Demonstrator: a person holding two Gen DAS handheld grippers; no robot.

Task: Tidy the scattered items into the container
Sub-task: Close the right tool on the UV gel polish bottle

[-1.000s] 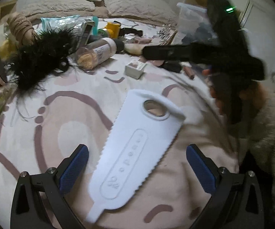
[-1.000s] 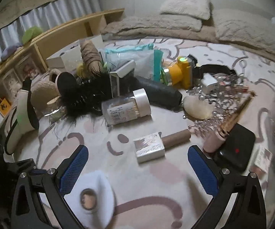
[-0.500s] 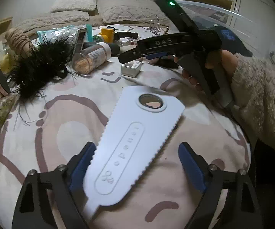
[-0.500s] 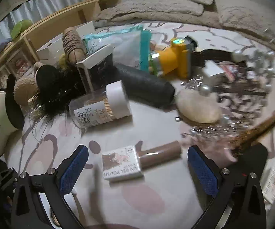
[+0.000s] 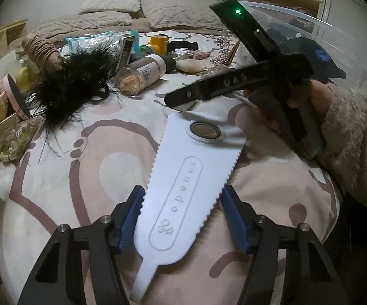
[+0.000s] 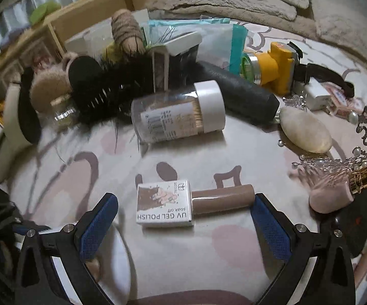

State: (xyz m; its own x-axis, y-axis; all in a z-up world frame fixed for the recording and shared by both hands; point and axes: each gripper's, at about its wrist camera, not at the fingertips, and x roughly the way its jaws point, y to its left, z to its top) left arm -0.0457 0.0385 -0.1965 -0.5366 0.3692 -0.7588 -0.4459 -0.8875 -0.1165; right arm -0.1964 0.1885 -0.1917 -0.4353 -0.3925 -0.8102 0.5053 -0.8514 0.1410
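Left wrist view: the left gripper (image 5: 182, 209) points down at a bed cover (image 5: 56, 190) with a pink and brown pattern. A flat white plastic tool (image 5: 183, 183) with toothed edges and a round hole lies on the cover, its narrow end between the blue pads. The jaws have just been closing on it; the pads stand at its edges, the left one touching, the right one just beside. Beyond it, a hand (image 5: 308, 96) in a fuzzy sleeve holds the right gripper (image 6: 183, 218). A clear plastic container (image 5: 298, 28) sits behind that hand.

Right wrist view: the right gripper's jaws stand wide apart over a nail polish bottle (image 6: 191, 204) with a white label and tan cap, lying on the cover between the pads, the cap end close to the right pad. Farther back lie a clear jar (image 6: 178, 111), black feathers (image 6: 112, 96) and a yellow bottle (image 6: 277, 63).
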